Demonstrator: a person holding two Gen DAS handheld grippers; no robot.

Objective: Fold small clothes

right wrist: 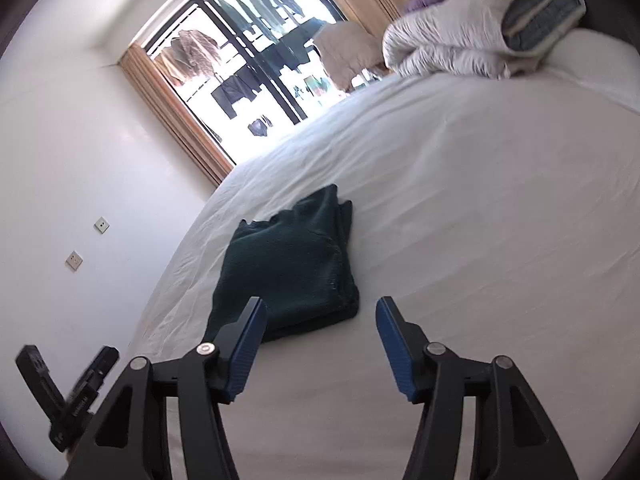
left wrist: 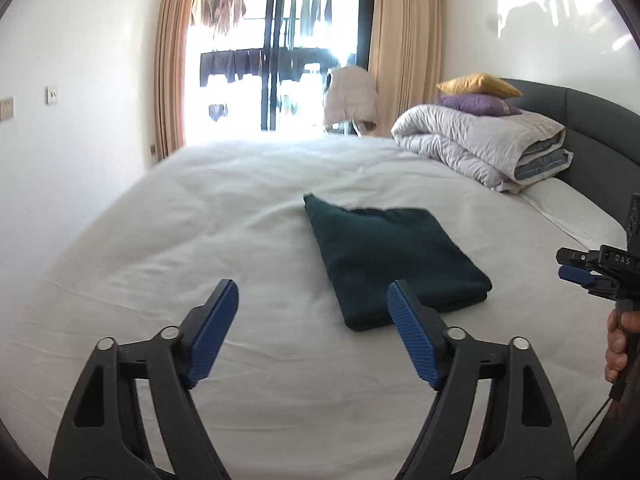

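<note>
left gripper: spread wide, empty, above the sheet | right gripper: spread wide, empty | green cloth: lies folded flat mid-bed, near both grippers | judgement: fold looks finished, hence nothing gripped

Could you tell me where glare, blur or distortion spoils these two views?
Left wrist view: the window is blown out, fisheye bends the bed. Right wrist view: tilted, the folded duvet slightly smeared; the dark green garment stays sharp.
</note>
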